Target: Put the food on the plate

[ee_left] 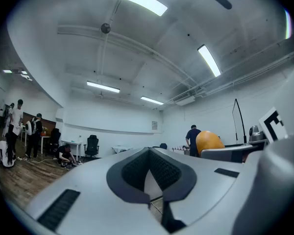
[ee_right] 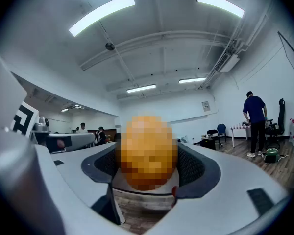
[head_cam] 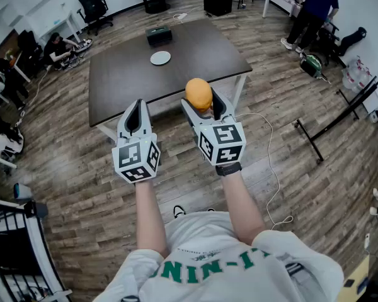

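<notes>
Our right claw (head_cam: 200, 100) is clamped on the food (head_cam: 198, 93), an orange, rounded lump that sits between the two pads and bulges above them. In the right gripper view the food (ee_right: 148, 141) fills the gap of the right claw (ee_right: 149, 153), with both pads pressed to its sides. Our left claw (head_cam: 138, 103) sits at 9 o'clock of the right one, just beside it. Its jaws are brought together at the tips and nothing is between them, as the left gripper view shows of the left claw (ee_left: 148, 153). That view also catches the food (ee_left: 208, 142) off at 3 o'clock.

In the head view the food shows against the near edge of the dark desk (head_cam: 195, 49), which lies ahead of us at 12 o'clock. The white plate (head_cam: 160, 58) rests on the desk at 11 o'clock of the food, well apart from it and bare. A black box (head_cam: 159, 35) stands on the desk at 12 o'clock of the plate. A cable (head_cam: 270, 168) trails over the wood floor (head_cam: 82, 194) at 4 o'clock of our claws.
</notes>
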`<action>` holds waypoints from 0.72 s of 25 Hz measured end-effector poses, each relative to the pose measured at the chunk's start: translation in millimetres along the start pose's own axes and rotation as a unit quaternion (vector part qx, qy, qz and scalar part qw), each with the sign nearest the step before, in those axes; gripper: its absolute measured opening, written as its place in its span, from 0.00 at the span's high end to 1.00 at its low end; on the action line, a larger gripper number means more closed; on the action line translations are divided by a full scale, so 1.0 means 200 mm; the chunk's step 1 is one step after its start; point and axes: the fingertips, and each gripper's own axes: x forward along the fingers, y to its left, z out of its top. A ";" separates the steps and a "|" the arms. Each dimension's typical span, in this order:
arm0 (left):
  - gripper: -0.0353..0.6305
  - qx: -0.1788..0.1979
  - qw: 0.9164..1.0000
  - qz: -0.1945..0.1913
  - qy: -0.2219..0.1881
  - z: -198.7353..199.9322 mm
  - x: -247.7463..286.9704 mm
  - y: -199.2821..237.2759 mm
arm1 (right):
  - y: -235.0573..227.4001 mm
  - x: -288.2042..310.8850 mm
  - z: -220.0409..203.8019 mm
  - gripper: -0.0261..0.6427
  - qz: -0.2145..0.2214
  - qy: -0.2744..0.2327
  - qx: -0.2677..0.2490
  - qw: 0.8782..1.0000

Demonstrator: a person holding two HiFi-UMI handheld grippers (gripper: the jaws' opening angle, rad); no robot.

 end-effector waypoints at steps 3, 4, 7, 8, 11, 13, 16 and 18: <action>0.94 0.000 1.000 -0.005 0.004 -0.03 0.02 -0.12 | -0.09 -0.07 -0.01 0.44 0.001 0.000 0.004 1.000; 0.94 0.001 1.000 -0.007 0.005 -0.04 0.03 -0.15 | -0.11 -0.09 -0.02 0.44 0.002 0.001 0.004 1.000; 0.94 0.008 1.000 -0.015 0.010 -0.07 0.04 -0.24 | -0.17 -0.12 -0.07 0.44 0.012 0.009 0.012 1.000; 0.94 0.012 1.000 -0.016 0.012 -0.09 0.04 -0.25 | -0.19 -0.11 -0.09 0.44 0.013 0.012 0.018 1.000; 0.94 0.010 1.000 -0.014 0.019 -0.13 0.09 -0.24 | -0.23 -0.07 -0.14 0.44 0.014 0.016 0.033 0.999; 0.94 0.004 1.000 -0.014 0.027 -0.19 0.15 -0.23 | -0.25 -0.04 -0.18 0.44 0.008 0.016 0.040 0.999; 0.94 0.002 0.999 -0.022 0.031 -0.26 0.28 -0.22 | -0.32 0.07 -0.21 0.44 0.002 0.008 0.061 0.998; 0.94 0.008 0.999 -0.026 0.030 -0.30 0.39 -0.20 | -0.36 0.17 -0.23 0.44 0.001 0.006 0.064 0.998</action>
